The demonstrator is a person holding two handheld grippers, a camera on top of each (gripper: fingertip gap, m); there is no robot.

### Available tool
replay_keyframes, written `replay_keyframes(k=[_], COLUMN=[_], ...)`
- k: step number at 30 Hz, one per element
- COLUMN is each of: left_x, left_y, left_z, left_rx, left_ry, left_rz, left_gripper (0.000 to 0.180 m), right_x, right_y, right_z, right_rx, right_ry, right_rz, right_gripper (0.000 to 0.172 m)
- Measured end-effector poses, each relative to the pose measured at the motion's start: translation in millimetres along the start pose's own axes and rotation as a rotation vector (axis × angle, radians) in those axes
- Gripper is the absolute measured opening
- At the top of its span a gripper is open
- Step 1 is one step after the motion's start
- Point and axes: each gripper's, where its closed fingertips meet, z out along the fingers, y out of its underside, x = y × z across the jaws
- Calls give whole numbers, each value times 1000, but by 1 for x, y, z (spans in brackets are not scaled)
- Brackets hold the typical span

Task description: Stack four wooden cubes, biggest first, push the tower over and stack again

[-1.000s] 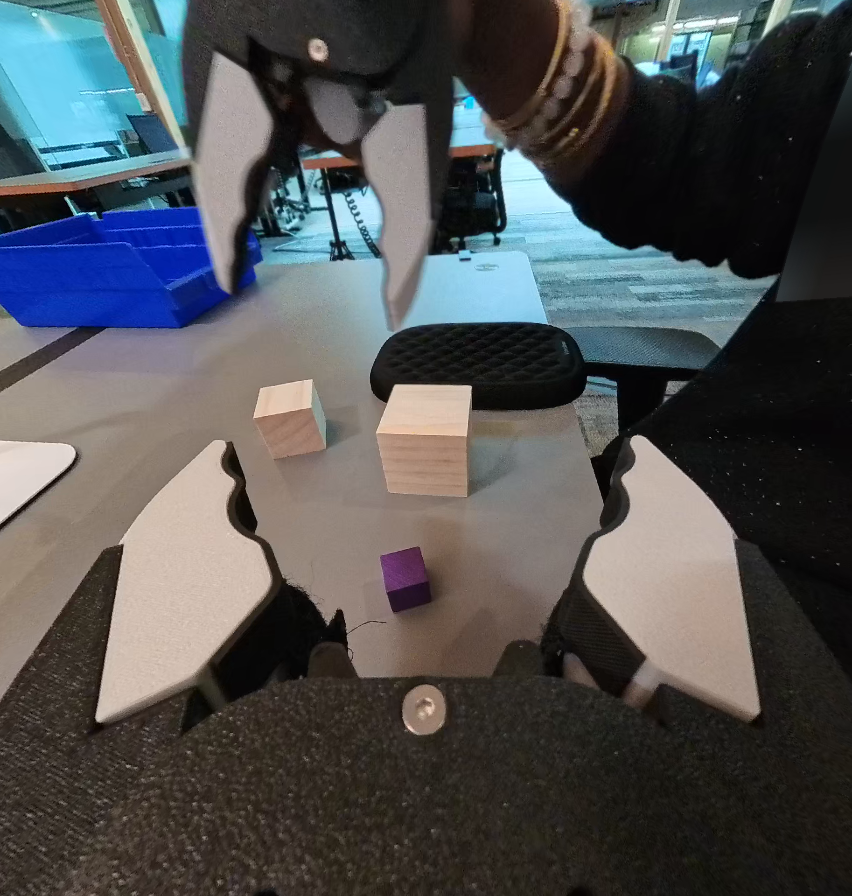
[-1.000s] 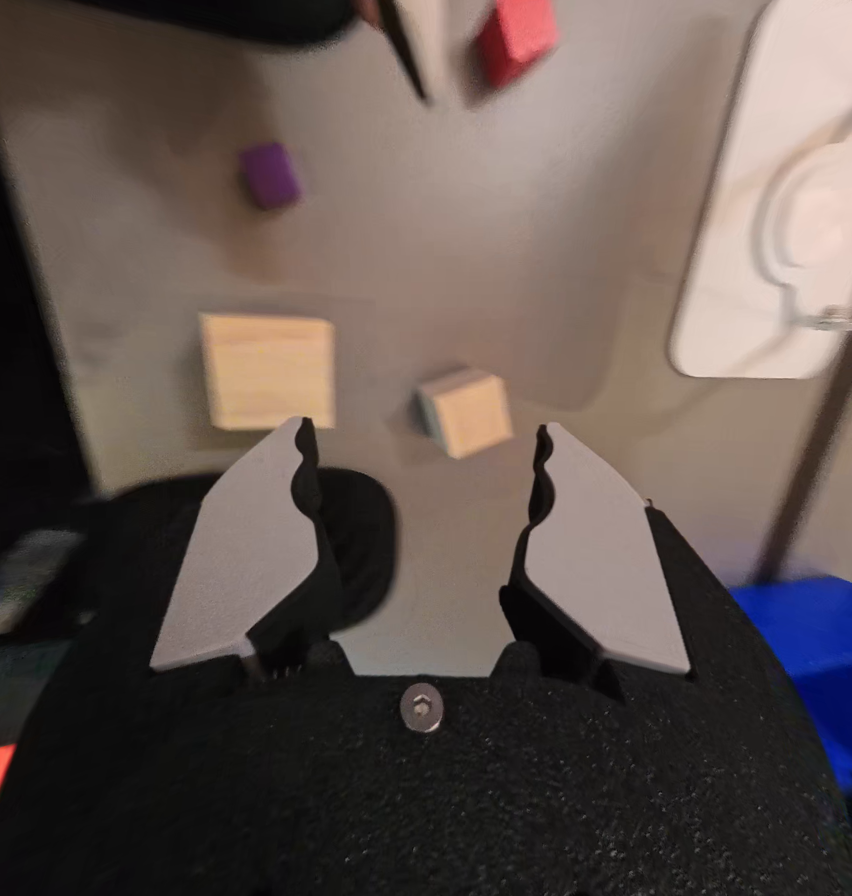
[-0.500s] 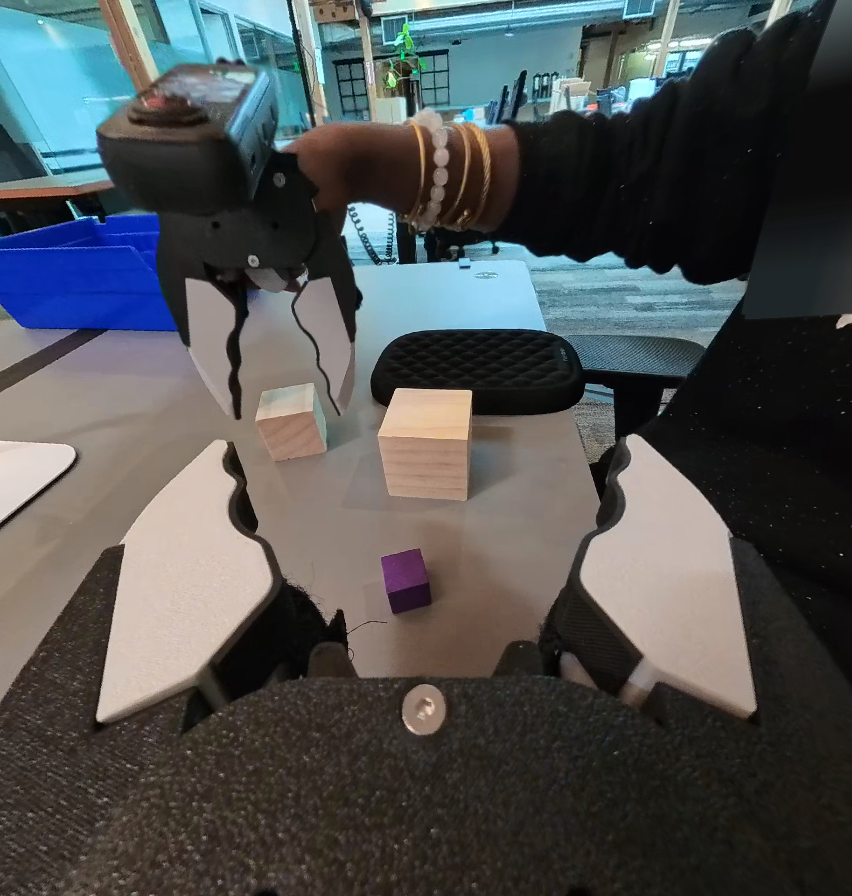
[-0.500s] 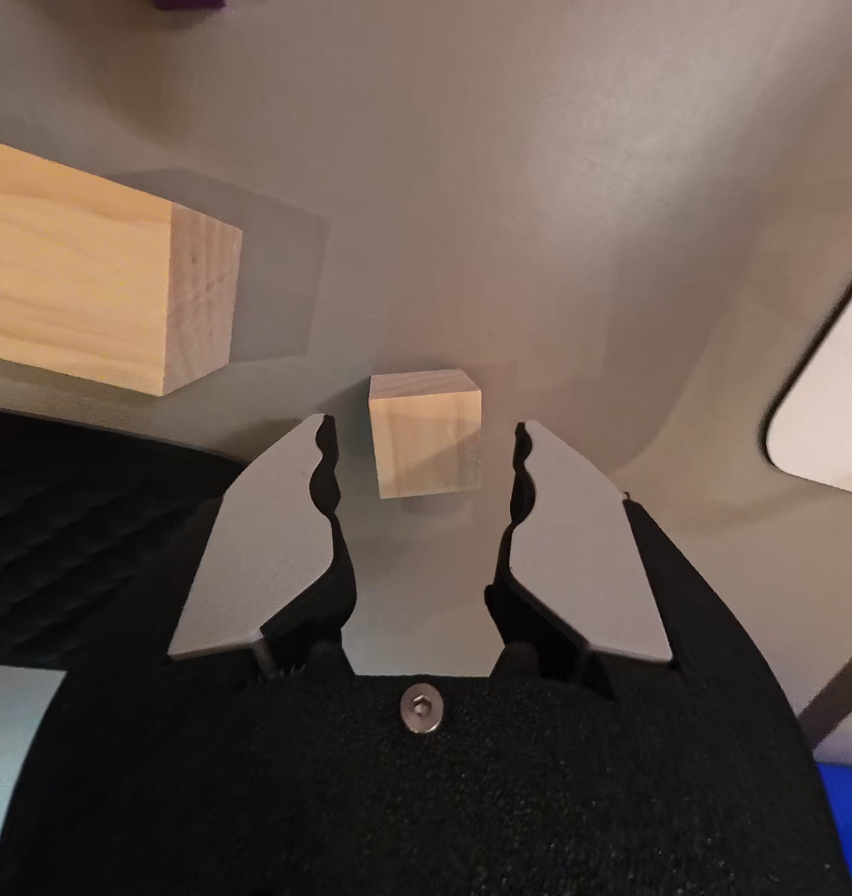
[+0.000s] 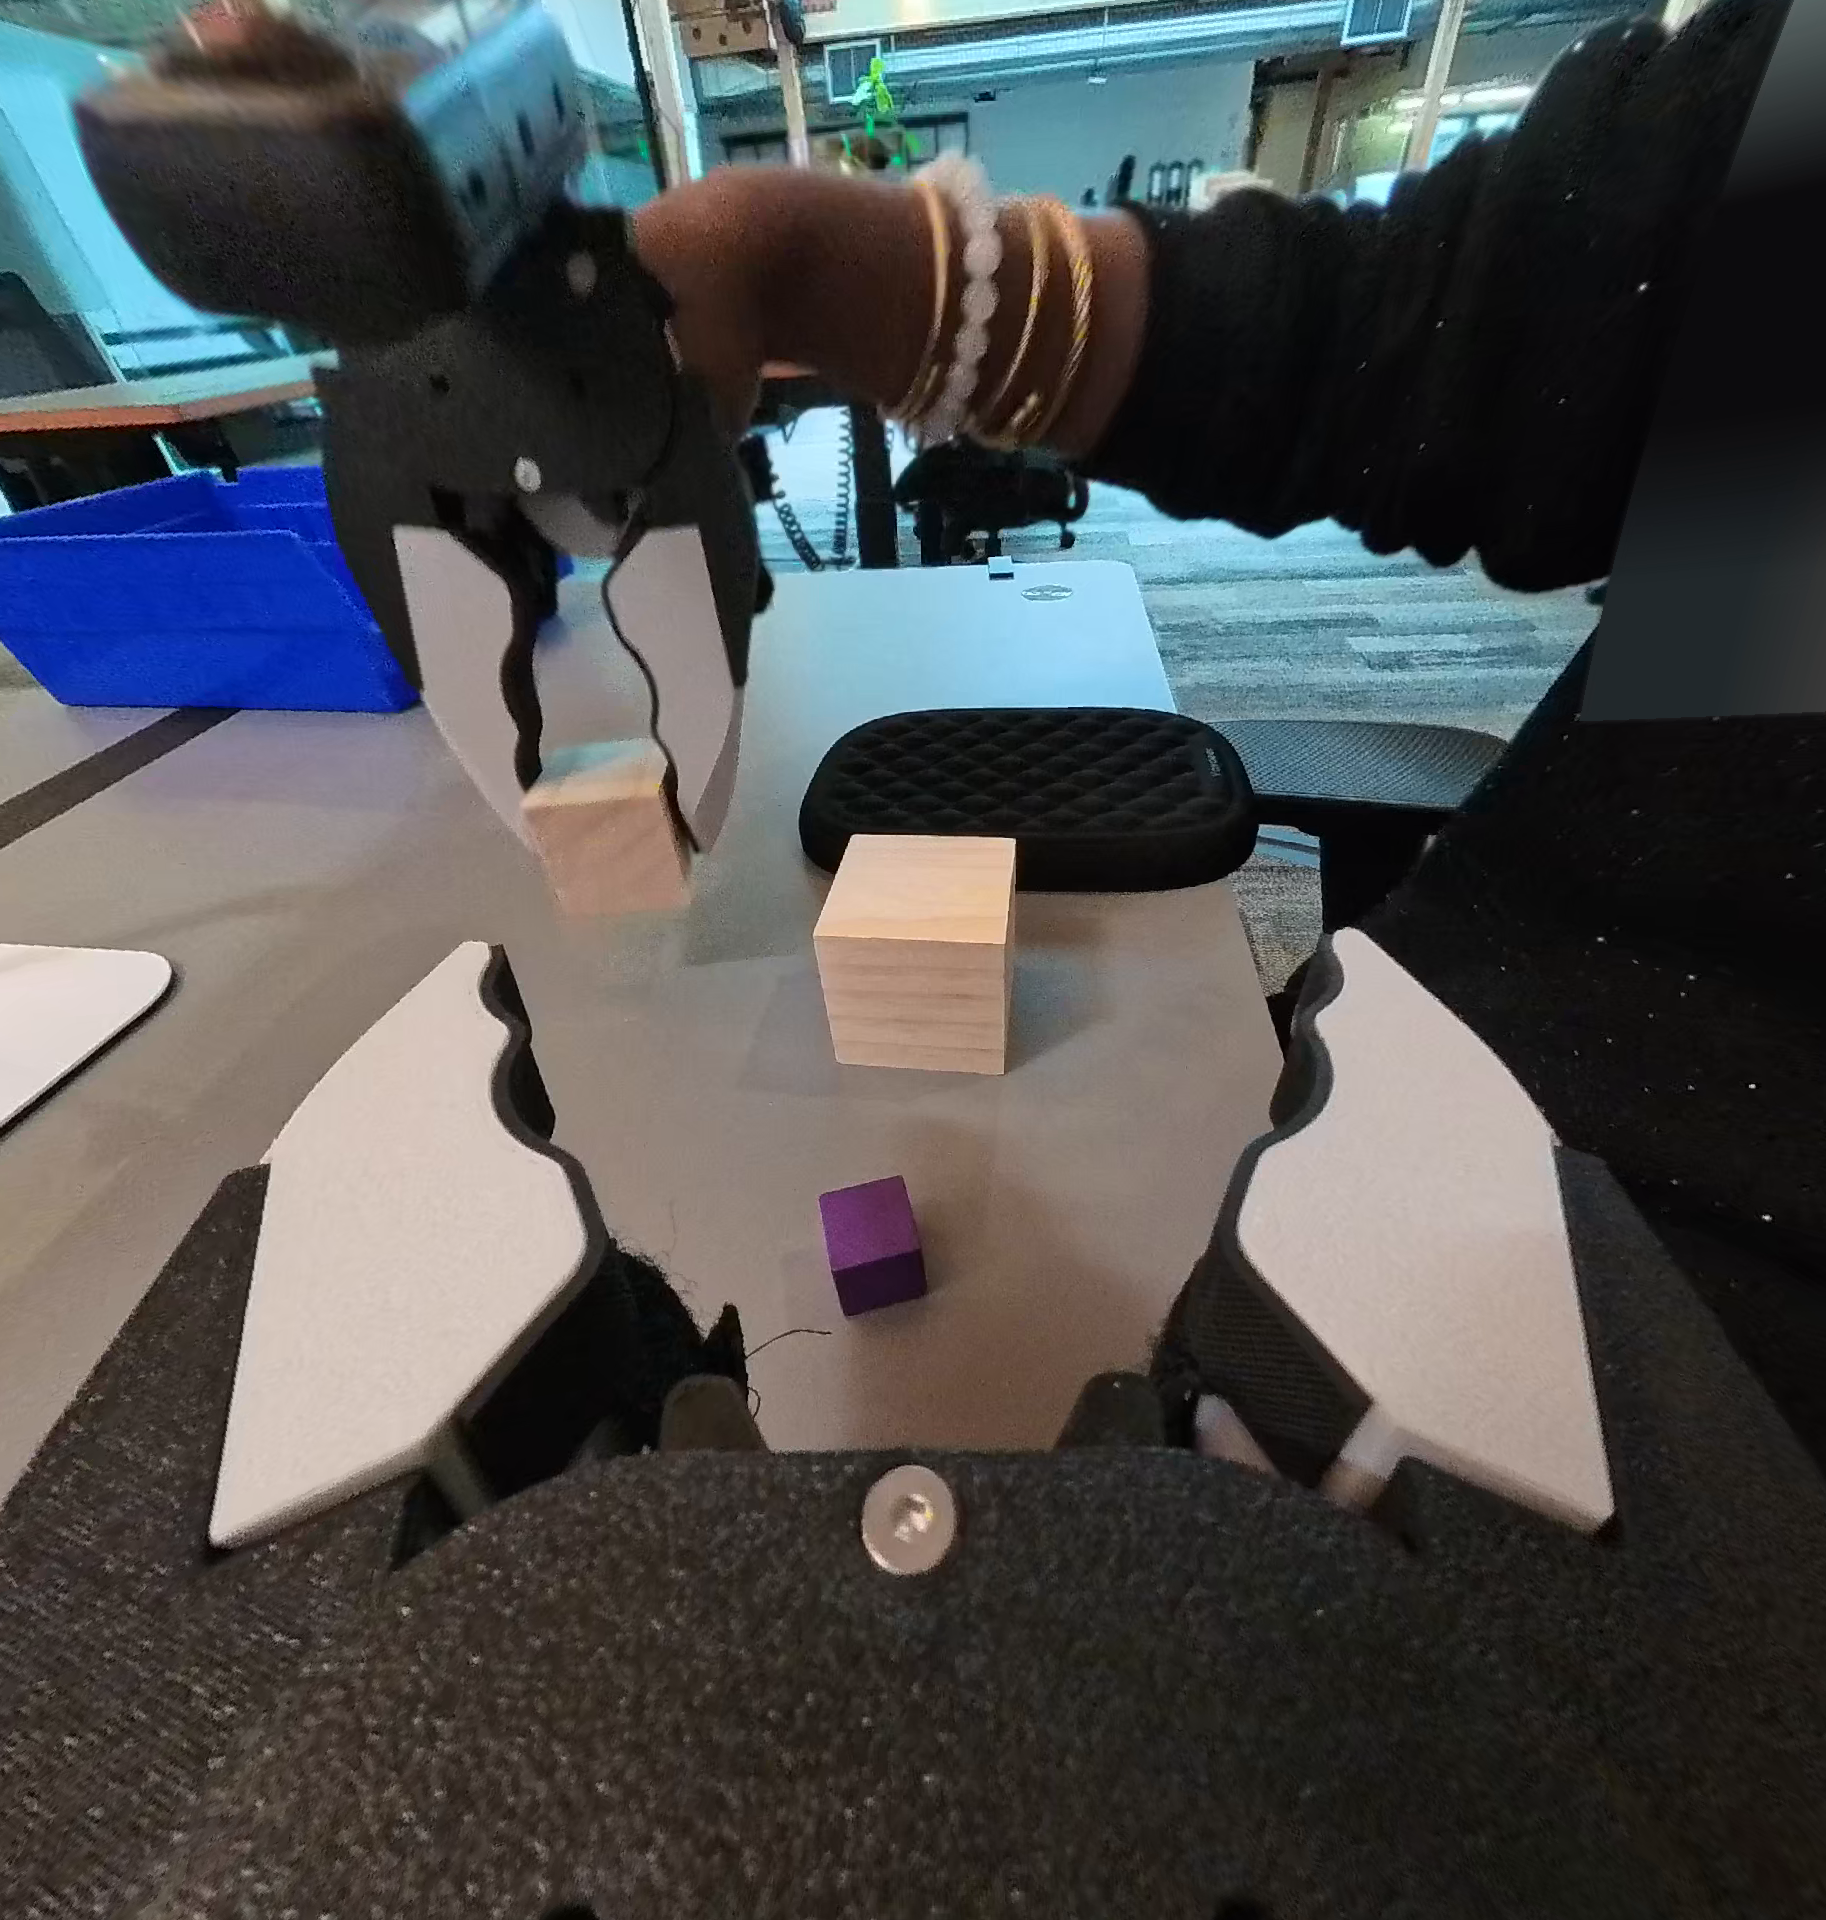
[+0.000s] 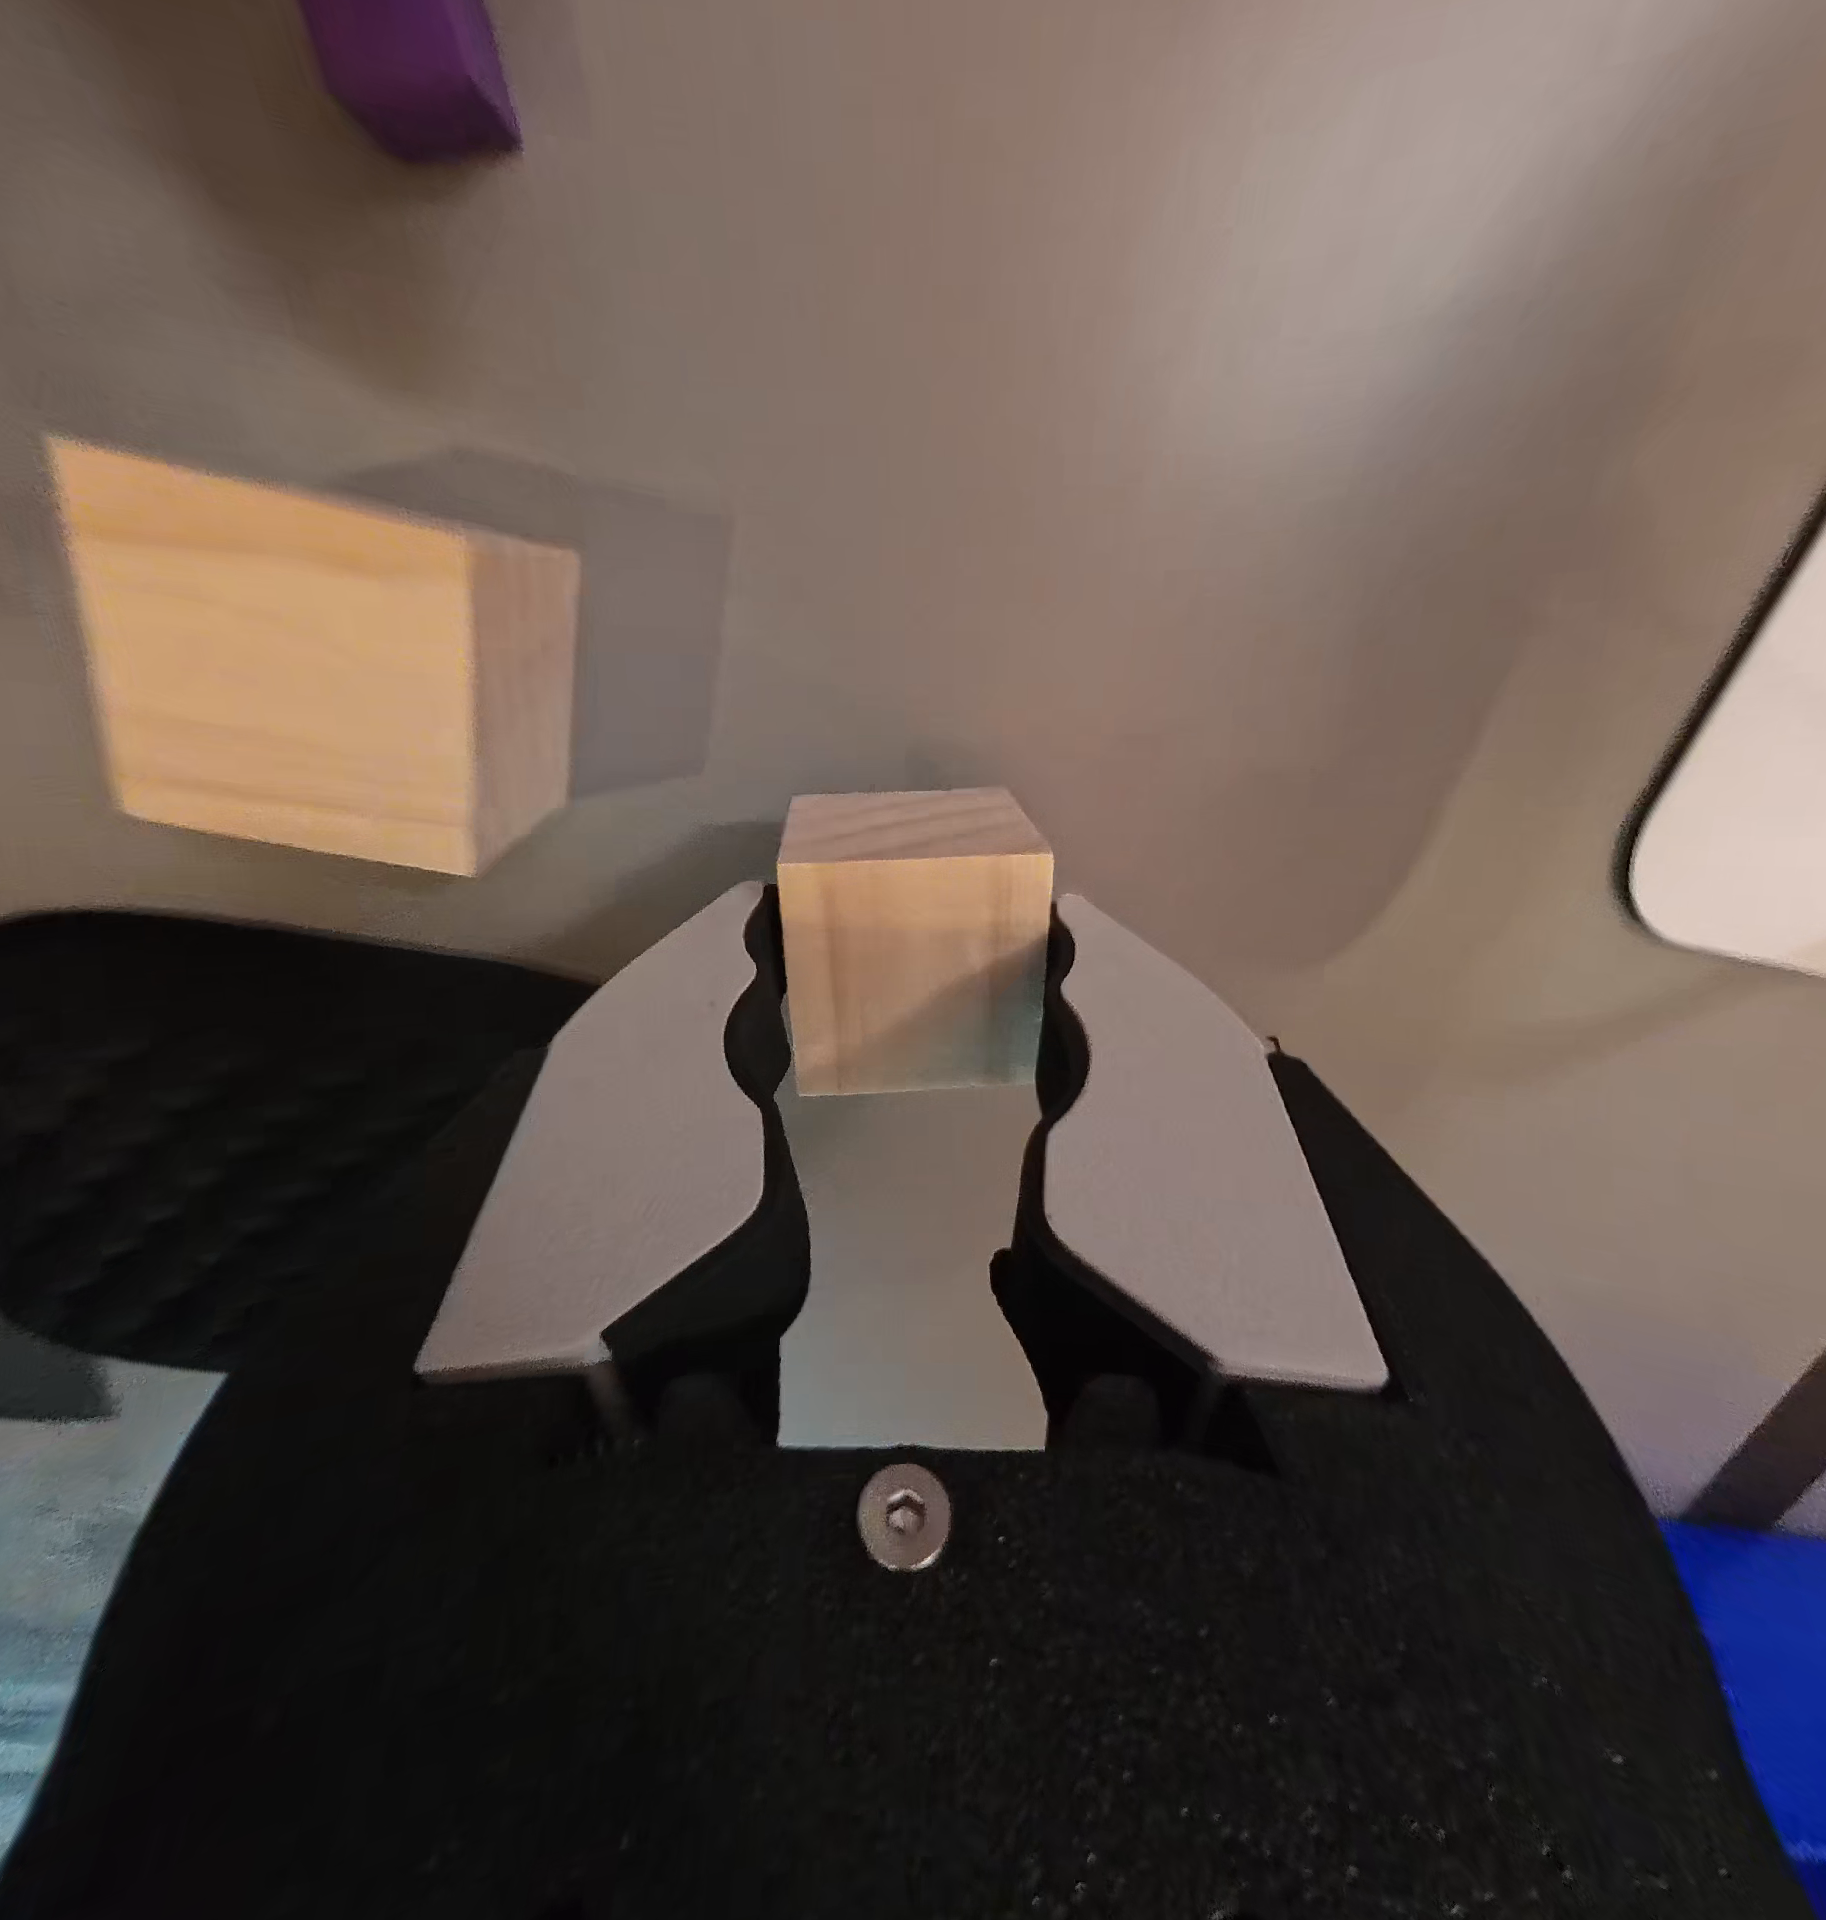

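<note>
No writing, number or sign can be read in either view; a small mark on the right end of the black quilted pad [image 5: 1023,795], right of centre in the left wrist view, is too small to make out

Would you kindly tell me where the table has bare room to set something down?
Bare grey table lies between the blue bin, the white board and the small wooden cube. It is crowded around the large wooden cube, purple cube and black pad.
</note>
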Motion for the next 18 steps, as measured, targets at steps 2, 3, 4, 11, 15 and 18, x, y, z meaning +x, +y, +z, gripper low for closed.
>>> replay_keyframes(k=[2, 3, 4, 11, 15, 18], left_x=[0, 0, 0, 0, 0, 1], left_y=[0, 0, 0, -1, -1, 1], left_z=[0, 0, 0, -1, -1, 0], left_rx=[1, 2, 3, 5, 5, -7], left_ry=[-2, -5, -7, -7, -7, -3], left_rz=[5, 7, 10, 4, 8, 9], left_gripper=[136, 136, 136, 137, 137, 137], right_x=[-9, -15, -23, -76, -87, -90], right_y=[-8, -12, -16, -43, -46, -44], right_z=[-14, -21, -27, -45, -40, -35], right_rx=[-11, -19, -27, -63, -85, -101], right_ry=[10, 15, 21, 16, 42, 43], right_rz=[83, 108, 119, 198, 224, 235], right_gripper=[46, 46, 46, 46, 46, 46])
